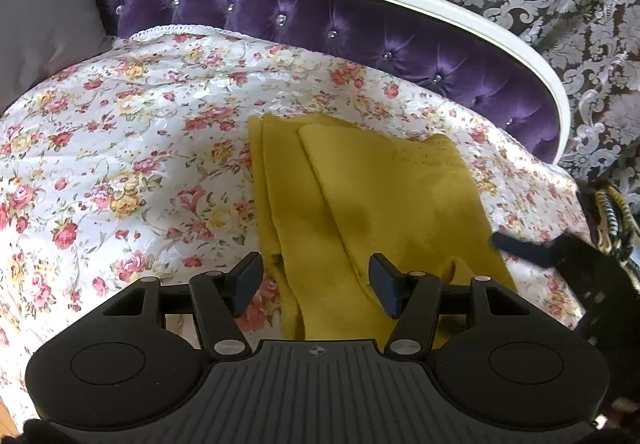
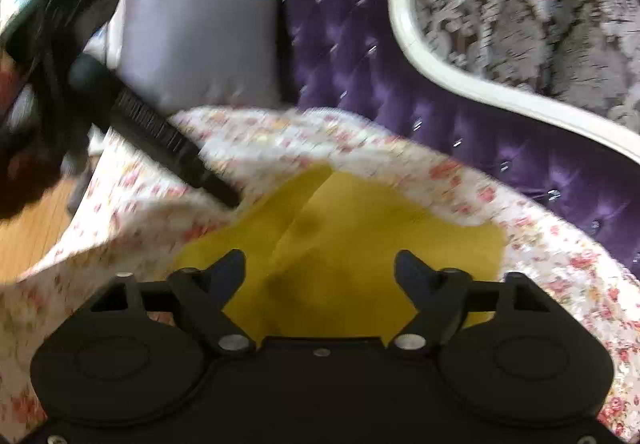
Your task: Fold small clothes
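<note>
A mustard-yellow garment (image 1: 360, 196) lies folded in layered panels on the floral bedspread (image 1: 120, 148). My left gripper (image 1: 316, 280) is open and empty, its fingers hovering over the garment's near left edge. The right gripper's finger (image 1: 520, 248) shows at the garment's right edge. In the blurred right wrist view the garment (image 2: 360, 244) lies just ahead of my right gripper (image 2: 320, 268), which is open and empty above its near part. The left gripper (image 2: 168, 136) reaches in from the upper left, its tip at the garment's far left corner.
A purple tufted headboard (image 1: 320, 24) with a white frame curves along the back, in front of a patterned curtain (image 1: 540, 4). A grey pillow (image 2: 200, 36) stands at the bed's head. Wooden floor (image 2: 32, 232) shows past the bed's left edge.
</note>
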A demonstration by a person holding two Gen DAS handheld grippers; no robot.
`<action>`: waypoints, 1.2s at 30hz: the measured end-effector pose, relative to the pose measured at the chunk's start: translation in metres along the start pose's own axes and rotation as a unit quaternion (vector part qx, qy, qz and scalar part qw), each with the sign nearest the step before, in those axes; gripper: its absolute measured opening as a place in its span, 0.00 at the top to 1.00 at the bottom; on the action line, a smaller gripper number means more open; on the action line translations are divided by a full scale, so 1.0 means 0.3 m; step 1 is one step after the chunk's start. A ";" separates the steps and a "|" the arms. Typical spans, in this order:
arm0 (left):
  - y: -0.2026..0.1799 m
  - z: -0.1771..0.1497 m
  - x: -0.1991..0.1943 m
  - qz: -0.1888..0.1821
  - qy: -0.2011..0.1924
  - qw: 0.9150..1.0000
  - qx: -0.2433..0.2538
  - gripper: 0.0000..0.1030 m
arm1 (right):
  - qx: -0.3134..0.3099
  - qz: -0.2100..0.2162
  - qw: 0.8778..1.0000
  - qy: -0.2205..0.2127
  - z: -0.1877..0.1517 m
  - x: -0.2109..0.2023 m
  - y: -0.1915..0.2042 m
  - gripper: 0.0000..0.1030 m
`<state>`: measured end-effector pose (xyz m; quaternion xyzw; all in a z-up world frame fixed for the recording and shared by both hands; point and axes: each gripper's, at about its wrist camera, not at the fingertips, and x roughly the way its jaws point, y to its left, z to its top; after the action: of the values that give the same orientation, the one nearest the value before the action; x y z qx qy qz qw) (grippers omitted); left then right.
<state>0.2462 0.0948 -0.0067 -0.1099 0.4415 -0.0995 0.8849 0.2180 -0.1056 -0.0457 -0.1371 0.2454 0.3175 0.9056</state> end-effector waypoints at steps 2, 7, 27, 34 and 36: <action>-0.005 0.009 -0.001 -0.002 0.001 1.000 0.000 0.45 | -0.008 -0.001 1.000 0.011 -0.010 0.024 0.012 0.32; -0.018 0.046 0.016 -0.013 0.008 1.000 -0.009 0.45 | -0.027 0.010 0.999 0.043 -0.029 0.086 0.020 0.46; -0.096 0.157 0.321 -0.088 0.069 0.991 -0.068 0.45 | 0.144 0.036 0.989 -0.022 -0.090 -0.087 -0.145 0.87; -0.097 0.199 0.371 -0.074 0.027 0.996 -0.051 0.91 | 0.132 0.037 0.990 -0.013 -0.111 -0.071 -0.102 0.87; -0.130 0.222 0.360 -0.076 0.027 0.997 -0.001 0.91 | 0.127 0.031 0.991 -0.013 -0.108 -0.073 -0.085 0.87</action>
<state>0.3604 0.0352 -0.0386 -0.1413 0.4558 -0.1691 0.8623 0.2079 -0.1491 -0.0590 -0.0093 0.2762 0.3132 0.9086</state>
